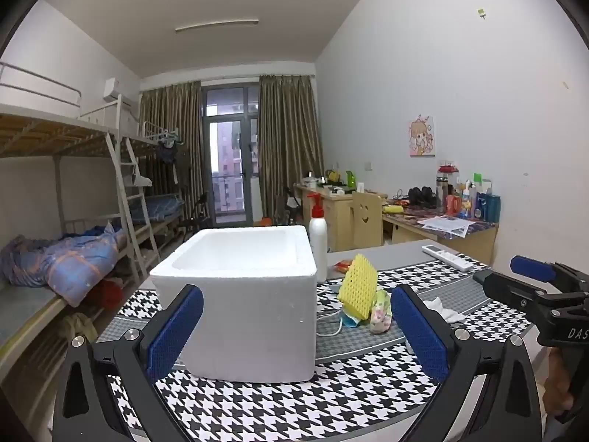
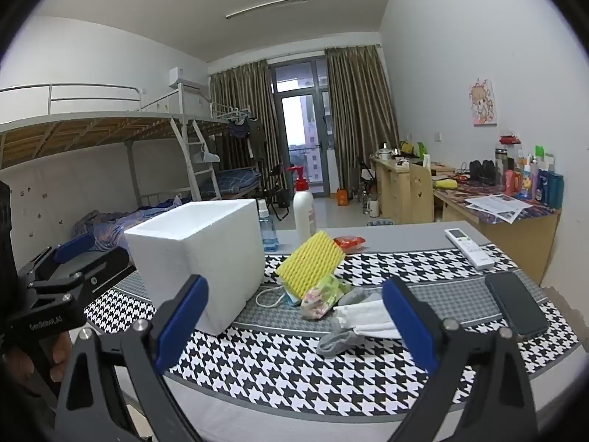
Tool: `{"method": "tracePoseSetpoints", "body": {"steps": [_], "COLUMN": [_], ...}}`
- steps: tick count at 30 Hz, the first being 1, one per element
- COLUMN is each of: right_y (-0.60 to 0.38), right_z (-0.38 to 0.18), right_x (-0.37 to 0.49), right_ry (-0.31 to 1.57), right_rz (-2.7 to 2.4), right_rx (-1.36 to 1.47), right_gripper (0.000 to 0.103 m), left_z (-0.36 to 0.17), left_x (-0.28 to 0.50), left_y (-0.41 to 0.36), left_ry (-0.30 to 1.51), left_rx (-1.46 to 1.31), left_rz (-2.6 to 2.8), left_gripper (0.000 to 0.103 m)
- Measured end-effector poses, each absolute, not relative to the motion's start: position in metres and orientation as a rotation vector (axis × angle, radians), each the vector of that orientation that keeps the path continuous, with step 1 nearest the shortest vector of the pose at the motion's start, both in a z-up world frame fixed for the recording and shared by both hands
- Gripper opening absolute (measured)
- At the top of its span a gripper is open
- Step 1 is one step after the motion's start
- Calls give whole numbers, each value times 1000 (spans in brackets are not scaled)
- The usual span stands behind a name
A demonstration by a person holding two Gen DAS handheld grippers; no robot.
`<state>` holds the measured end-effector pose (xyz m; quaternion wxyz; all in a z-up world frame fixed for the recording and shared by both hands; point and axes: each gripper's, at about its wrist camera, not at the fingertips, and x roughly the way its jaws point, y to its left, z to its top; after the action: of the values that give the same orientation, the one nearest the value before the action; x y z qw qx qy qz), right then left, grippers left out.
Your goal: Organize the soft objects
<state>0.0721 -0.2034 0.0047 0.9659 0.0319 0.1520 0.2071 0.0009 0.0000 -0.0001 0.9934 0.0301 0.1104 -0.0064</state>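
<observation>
Soft pile (yellow sponge [image 2: 311, 261], floral cloth [image 2: 324, 294], white sock [image 2: 368, 318]) lies on bench [image 2: 294, 368], at 3 o'clock of foam box [image 2: 198, 254].

Right gripper [image 2: 294, 326]: fingers wide open, empty; sock at 12 o'clock just ahead, long axis crosswise. Nearer hand, I judge.

Left gripper [image 1: 296, 331]: fingers wide open, empty, faces box; pile at 1 o'clock.

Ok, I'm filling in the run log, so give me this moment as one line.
left gripper open, empty | right gripper open, empty | foam box empty as far as visible | yellow sponge, masks, socks on table
</observation>
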Motion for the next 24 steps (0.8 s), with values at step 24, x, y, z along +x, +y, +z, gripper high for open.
{"method": "tracePoseSetpoints", "body": {"steps": [24], "right_y": [-205], "right_z": [7], "right_x": [73], "right_ry": [301], "right_rz": [405], "right_rx": [63], "right_gripper": [97], "left_z": [3], "left_x": [7], "left_y": [1], "left_ry": [203], "left_rx": [36], "left_rz": [-7], "left_gripper": [102]}}
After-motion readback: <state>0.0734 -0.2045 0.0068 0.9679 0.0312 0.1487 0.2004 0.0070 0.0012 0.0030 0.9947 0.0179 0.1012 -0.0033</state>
